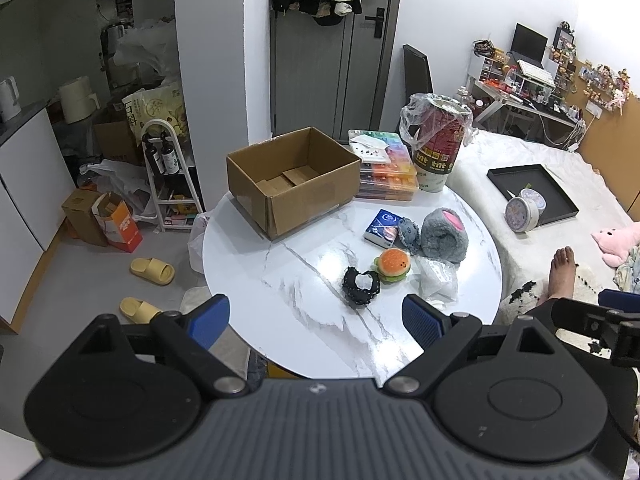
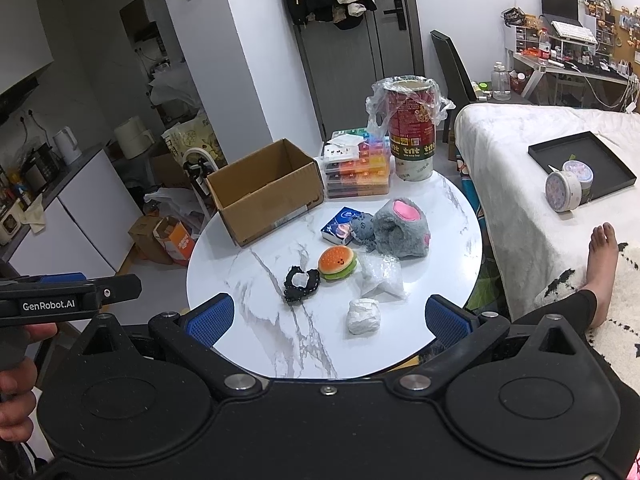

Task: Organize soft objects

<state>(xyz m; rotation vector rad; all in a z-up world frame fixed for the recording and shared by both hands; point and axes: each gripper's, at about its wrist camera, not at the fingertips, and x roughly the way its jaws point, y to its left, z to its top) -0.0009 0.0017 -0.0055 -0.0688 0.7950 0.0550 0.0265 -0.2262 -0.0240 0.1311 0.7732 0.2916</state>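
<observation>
Opening step of the sort: nothing is grasped, and both tools hover over the near edge of the round white marble-pattern desk point(image 2: 448, 208). One open brown cardboard box point(image 2: 264, 188) stands far left, apparently holding only its own inner flaps; it is judged the likely destination. One red snack tub under a clear plastic bag point(image 2: 412, 128) and one stack of clear cases with coloured beads point(image 2: 356, 176) stand at the far edge. Soft items cluster right of centre, all outside the box: one grey plush slipper with pink lining point(image 2: 402, 230), one small grey plush toy point(image 2: 362, 230), one blue tissue packet point(image 2: 339, 226), one clear crumpled bag point(image 2: 382, 276), one orange burger squeeze toy point(image 2: 337, 263), one black lace scrunchie point(image 2: 302, 282), one white paper wad point(image 2: 363, 316). The left gripper point(image 1: 316, 318) and right gripper point(image 2: 326, 316) both show jaws spread wide, empty. The next move calls for lowering one tool over a near item, likely the scrunchie or wad.
</observation>
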